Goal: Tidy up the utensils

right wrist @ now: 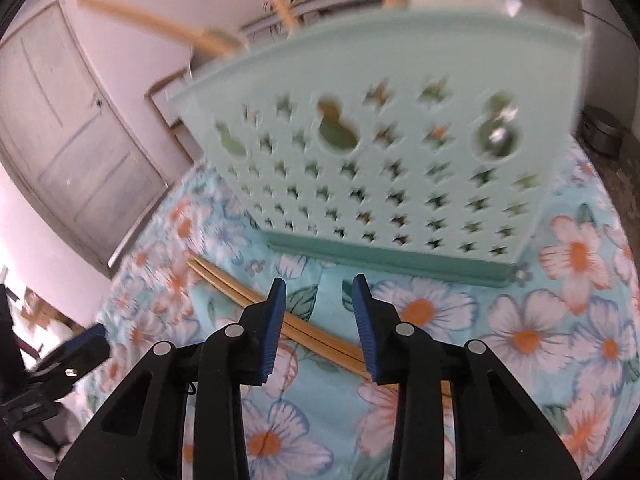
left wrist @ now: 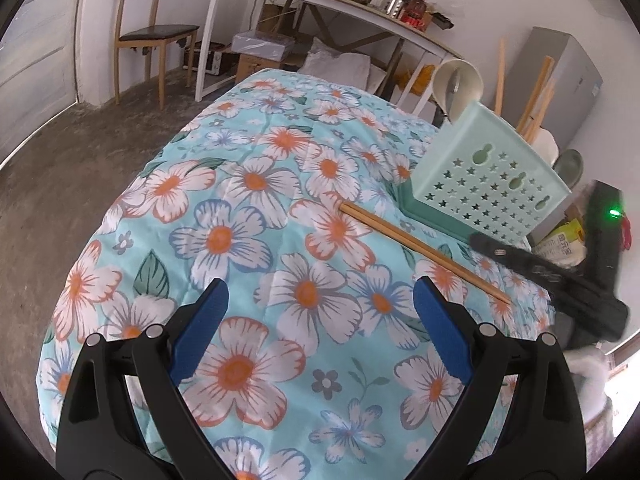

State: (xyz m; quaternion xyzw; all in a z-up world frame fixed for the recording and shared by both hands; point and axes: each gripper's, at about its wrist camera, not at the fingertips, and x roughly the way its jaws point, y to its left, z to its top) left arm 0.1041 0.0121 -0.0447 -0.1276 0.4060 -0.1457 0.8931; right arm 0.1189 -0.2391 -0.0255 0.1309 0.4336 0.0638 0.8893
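Observation:
A pair of wooden chopsticks (left wrist: pixel 420 248) lies on the floral cloth (left wrist: pixel 248 216), just in front of the mint-green star-punched utensil holder (left wrist: pixel 488 184). The holder carries wooden utensils (left wrist: pixel 536 96) and a white ladle (left wrist: pixel 458 84). My left gripper (left wrist: pixel 320 284) hovers open over bare cloth, left of the chopsticks. My right gripper (right wrist: pixel 320 280) points down at the chopsticks (right wrist: pixel 316 334), which run crosswise under the gap between its blue pads. The pads stand apart and do not press them. The holder (right wrist: pixel 380 152) is close ahead. From the left wrist, the right gripper (left wrist: pixel 492 249) shows at the chopsticks' near end.
A wooden chair (left wrist: pixel 148 36) and a cluttered white table (left wrist: pixel 320 0) stand behind the bed-like surface. A grey cabinet (left wrist: pixel 568 72) is behind the holder. A door (right wrist: pixel 68 128) lies to the left and a metal pot (right wrist: pixel 606 132) on the floor at right. The left gripper (right wrist: pixel 86 342) shows at the left.

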